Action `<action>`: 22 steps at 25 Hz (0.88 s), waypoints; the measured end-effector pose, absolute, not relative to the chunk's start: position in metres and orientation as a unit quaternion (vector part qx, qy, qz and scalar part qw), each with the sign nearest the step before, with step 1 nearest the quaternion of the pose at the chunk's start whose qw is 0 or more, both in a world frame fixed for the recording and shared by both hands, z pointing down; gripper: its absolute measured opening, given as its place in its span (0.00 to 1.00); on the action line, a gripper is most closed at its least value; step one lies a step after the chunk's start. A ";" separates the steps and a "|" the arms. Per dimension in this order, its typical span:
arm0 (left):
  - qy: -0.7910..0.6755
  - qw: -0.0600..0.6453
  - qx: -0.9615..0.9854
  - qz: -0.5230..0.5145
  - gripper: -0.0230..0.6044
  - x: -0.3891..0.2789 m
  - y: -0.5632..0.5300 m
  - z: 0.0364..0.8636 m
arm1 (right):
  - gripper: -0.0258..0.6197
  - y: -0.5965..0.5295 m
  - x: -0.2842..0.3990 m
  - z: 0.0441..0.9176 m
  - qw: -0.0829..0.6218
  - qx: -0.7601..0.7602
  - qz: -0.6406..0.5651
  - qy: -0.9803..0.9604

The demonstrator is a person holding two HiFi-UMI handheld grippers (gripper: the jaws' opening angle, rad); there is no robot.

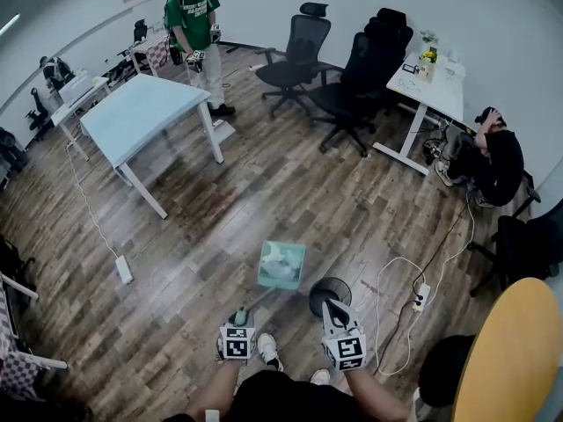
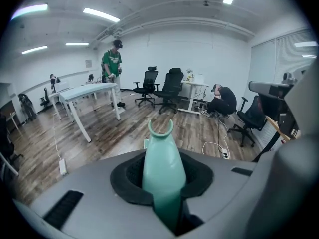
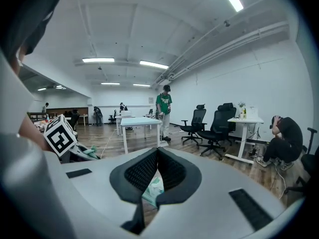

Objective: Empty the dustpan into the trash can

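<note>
Left gripper [image 2: 164, 182] clamps dustpan handle [image 2: 163, 153]; trash can [image 1: 330, 295] (head view only).

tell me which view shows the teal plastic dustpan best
Head view: the whole teal plastic dustpan seen from above. Left gripper view shows only its handle in the jaws; right gripper view, a sliver past the jaws.

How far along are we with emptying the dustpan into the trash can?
Done: the left gripper is shut on the handle of the dustpan. In hand: the dustpan, white scraps in it, is held out beside the trash can, not over it. Left: bring it over the can and tip it out. The right gripper is shut and empty.
</note>
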State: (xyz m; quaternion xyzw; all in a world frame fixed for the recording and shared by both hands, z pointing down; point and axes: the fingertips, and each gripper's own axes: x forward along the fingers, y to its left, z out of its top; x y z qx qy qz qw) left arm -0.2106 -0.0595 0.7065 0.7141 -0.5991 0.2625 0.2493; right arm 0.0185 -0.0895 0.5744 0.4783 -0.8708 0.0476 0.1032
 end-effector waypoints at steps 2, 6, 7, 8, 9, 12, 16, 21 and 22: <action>-0.604 0.248 0.715 0.251 0.19 -0.197 -0.047 0.703 | 0.08 -0.081 0.031 0.574 0.103 0.478 0.046 -0.871; -0.609 0.239 0.716 0.242 0.19 -0.173 -0.026 0.696 | 0.08 -0.067 0.058 0.573 0.100 0.484 0.051 -0.868; -0.609 0.234 0.717 0.244 0.19 -0.168 -0.020 0.695 | 0.08 -0.063 0.064 0.574 0.099 0.486 0.053 -0.867; -0.608 0.227 0.720 0.248 0.19 -0.162 -0.013 0.694 | 0.08 -0.058 0.071 0.575 0.100 0.488 0.053 -0.866; -0.605 0.216 0.723 0.255 0.19 -0.156 -0.007 0.693 | 0.08 -0.053 0.077 0.576 0.100 0.489 0.053 -0.865; -0.594 0.170 0.731 0.289 0.19 -0.138 0.003 0.690 | 0.08 -0.043 0.094 0.579 0.100 0.494 0.049 -0.862; -0.581 0.130 0.735 0.325 0.19 -0.122 0.015 0.694 | 0.08 -0.027 0.116 0.590 0.105 0.503 0.055 -0.856; -0.557 0.067 0.744 0.363 0.19 -0.102 0.031 0.693 | 0.08 -0.009 0.140 0.597 0.111 0.514 0.063 -0.848; -0.552 0.054 0.745 0.370 0.19 -0.099 0.033 0.692 | 0.08 -0.007 0.144 0.598 0.111 0.515 0.064 -0.848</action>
